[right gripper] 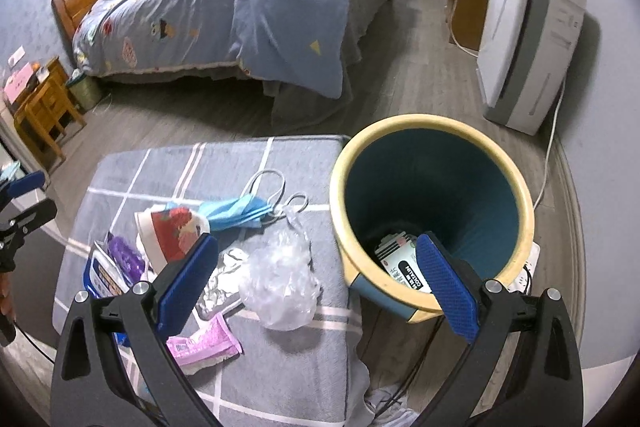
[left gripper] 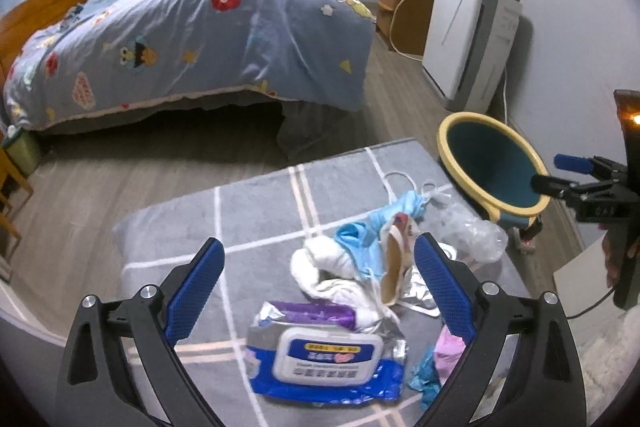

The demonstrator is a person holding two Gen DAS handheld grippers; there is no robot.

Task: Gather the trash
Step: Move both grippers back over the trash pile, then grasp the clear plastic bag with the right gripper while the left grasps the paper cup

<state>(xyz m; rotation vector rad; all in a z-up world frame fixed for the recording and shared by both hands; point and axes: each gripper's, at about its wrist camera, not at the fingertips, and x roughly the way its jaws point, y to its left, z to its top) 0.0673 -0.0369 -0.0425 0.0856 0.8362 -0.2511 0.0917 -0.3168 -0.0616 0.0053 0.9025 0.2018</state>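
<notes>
Trash lies on a grey checked cushion (left gripper: 256, 211): a blue wet-wipe pack (left gripper: 326, 355), white tissue (left gripper: 328, 267), a blue face mask (right gripper: 236, 213), a red printed paper cup (right gripper: 170, 233), a crumpled clear plastic bag (right gripper: 280, 279) and a pink wrapper (right gripper: 204, 345). My left gripper (left gripper: 320, 291) hovers open over the wipe pack and tissue. A blue bin with a yellow rim (right gripper: 434, 215) stands right of the cushion; a white box (right gripper: 404, 263) lies inside. My right gripper (right gripper: 316, 287) is open and empty, straddling the cushion edge and the bin.
A bed with a blue patterned quilt (left gripper: 208, 31) fills the far side. A white air purifier (right gripper: 528, 51) and wooden cabinet (left gripper: 404, 15) stand along the right wall, with cables trailing on the floor. Small wooden stools (right gripper: 44, 107) sit at left.
</notes>
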